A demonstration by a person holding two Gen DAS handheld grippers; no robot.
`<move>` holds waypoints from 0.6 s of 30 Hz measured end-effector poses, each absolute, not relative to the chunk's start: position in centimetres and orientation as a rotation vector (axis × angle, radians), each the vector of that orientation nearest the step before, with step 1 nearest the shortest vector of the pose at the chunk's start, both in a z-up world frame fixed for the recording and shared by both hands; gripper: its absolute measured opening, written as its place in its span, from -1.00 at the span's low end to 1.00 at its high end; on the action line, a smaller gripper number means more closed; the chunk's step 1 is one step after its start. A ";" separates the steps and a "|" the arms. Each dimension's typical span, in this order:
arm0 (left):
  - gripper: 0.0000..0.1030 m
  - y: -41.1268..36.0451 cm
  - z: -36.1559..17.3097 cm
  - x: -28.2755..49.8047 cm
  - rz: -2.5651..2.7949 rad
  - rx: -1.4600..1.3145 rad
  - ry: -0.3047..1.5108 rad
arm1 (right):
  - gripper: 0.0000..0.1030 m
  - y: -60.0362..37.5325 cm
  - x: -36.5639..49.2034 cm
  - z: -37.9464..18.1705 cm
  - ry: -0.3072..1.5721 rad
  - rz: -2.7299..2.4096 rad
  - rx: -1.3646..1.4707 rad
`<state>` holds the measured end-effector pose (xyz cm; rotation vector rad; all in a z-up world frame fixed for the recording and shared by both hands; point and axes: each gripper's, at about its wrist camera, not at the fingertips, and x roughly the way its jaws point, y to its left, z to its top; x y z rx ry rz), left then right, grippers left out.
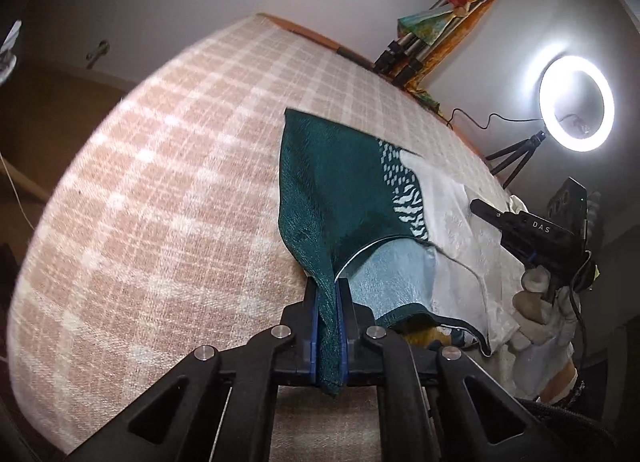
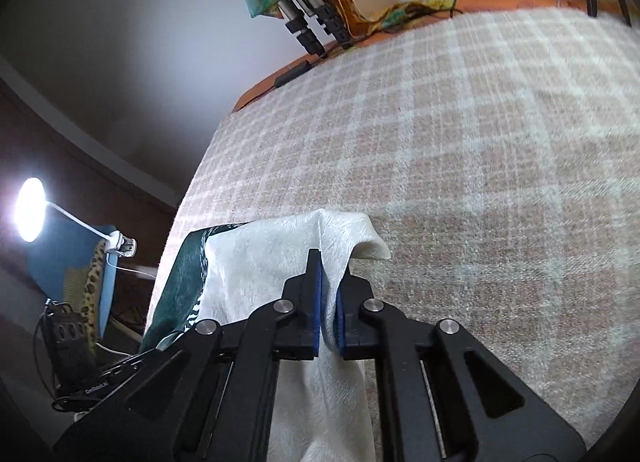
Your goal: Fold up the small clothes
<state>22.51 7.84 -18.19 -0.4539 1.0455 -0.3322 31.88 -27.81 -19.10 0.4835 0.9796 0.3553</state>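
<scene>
Low in each frame, the left gripper (image 1: 329,326) pinches the green end and the right gripper (image 2: 329,316) the white end of a small garment (image 1: 344,198), lifted over the checked cloth (image 1: 160,182), its fold seemingly just begun.

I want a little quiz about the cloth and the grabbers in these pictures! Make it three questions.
1. True or false: the left hand-held gripper is shut on the green part of the cloth.
2. Which part does the right hand-held gripper pinch? A) green part B) white part C) checked blanket
3. Fill in: the cloth lies on a checked ____.

Key
1. True: green fabric sits between its blue pads.
2. B: white fabric runs between its pads.
3. blanket
</scene>
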 end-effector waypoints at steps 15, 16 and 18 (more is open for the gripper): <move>-0.95 6.4 -14.1 20.7 -0.378 -0.410 0.940 | -0.92 -27.4 29.3 -13.9 0.890 0.342 0.415; -0.96 6.1 -13.8 20.6 -0.384 -0.400 0.930 | -0.92 -27.5 29.1 -13.5 0.883 0.344 0.413; -0.96 5.2 -13.3 20.4 -0.401 -0.385 0.924 | -0.93 -28.0 28.6 -12.7 0.867 0.340 0.406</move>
